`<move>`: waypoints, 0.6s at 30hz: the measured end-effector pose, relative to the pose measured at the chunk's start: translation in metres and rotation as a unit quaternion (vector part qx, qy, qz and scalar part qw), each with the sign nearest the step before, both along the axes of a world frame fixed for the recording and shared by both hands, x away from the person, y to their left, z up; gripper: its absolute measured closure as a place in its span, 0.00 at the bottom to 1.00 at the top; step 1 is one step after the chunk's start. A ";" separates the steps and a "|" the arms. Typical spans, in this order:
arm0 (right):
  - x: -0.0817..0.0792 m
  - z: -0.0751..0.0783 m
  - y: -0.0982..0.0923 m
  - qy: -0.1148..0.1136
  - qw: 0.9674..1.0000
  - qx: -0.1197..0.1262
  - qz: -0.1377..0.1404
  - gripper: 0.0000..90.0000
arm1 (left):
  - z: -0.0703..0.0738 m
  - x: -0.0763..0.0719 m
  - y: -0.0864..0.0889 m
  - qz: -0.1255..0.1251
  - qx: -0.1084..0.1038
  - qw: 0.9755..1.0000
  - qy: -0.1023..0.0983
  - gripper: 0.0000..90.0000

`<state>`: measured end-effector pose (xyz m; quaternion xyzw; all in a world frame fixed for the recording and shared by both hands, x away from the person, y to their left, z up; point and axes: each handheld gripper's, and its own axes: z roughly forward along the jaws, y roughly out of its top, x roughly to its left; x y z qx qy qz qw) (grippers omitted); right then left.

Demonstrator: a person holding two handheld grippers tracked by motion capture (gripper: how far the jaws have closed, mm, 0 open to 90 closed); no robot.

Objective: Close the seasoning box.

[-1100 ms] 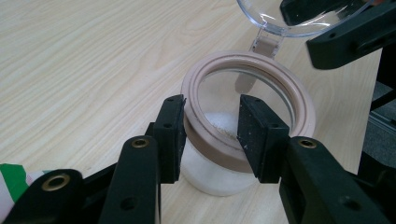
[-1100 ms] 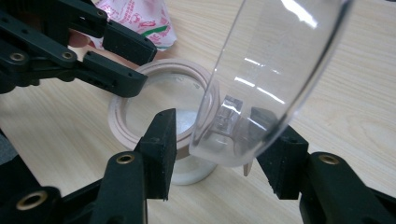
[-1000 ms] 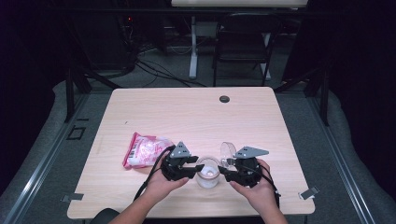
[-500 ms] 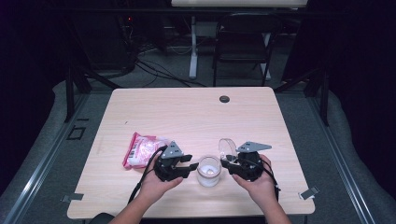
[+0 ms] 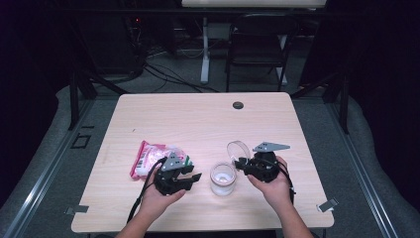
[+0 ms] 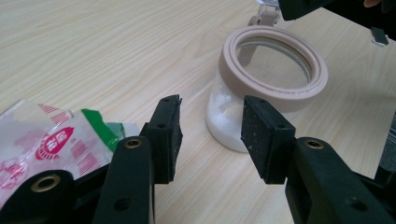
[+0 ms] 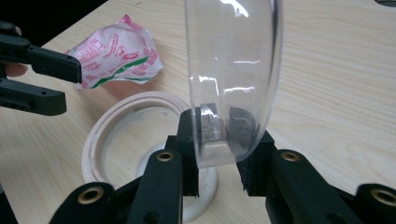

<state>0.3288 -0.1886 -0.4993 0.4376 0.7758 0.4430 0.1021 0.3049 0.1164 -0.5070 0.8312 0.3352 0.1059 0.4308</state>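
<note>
A glass jar (image 5: 222, 178) with a beige rim (image 6: 273, 88) and white powder at its bottom stands near the table's front edge. Its clear round lid (image 5: 238, 149) stands upright at the jar's right side. My right gripper (image 5: 239, 162) has just been closing, and its pads now press on the lid's (image 7: 233, 70) lower edge; the gripper (image 7: 219, 130) is shut on it. My left gripper (image 5: 194, 180) lies just left of the jar, open. Nothing is between its jaws (image 6: 212, 126), and the jar (image 6: 224, 121) sits just beyond them.
A pink and white snack bag (image 5: 153, 156) lies on the table (image 5: 198, 119) behind the left hand. A small black disc (image 5: 238, 105) sits near the far edge. A chair (image 5: 260, 44) and cables stand beyond the table.
The left gripper has drawn back to the left, away from the jar. The right gripper's jaws have narrowed onto the upright lid and shifted slightly right.
</note>
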 end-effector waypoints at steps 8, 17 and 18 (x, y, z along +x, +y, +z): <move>0.015 0.000 0.001 0.002 1.000 0.012 0.012 0.83 | -0.002 -0.003 0.009 0.018 0.003 1.000 -0.001 0.62; 0.030 -0.002 -0.001 0.014 0.998 0.048 0.023 0.84 | -0.004 -0.003 0.020 0.037 -0.001 0.999 0.000 0.61; 0.031 -0.002 -0.001 0.013 0.999 0.046 0.024 0.84 | -0.004 -0.003 0.021 0.039 -0.002 0.999 0.002 0.61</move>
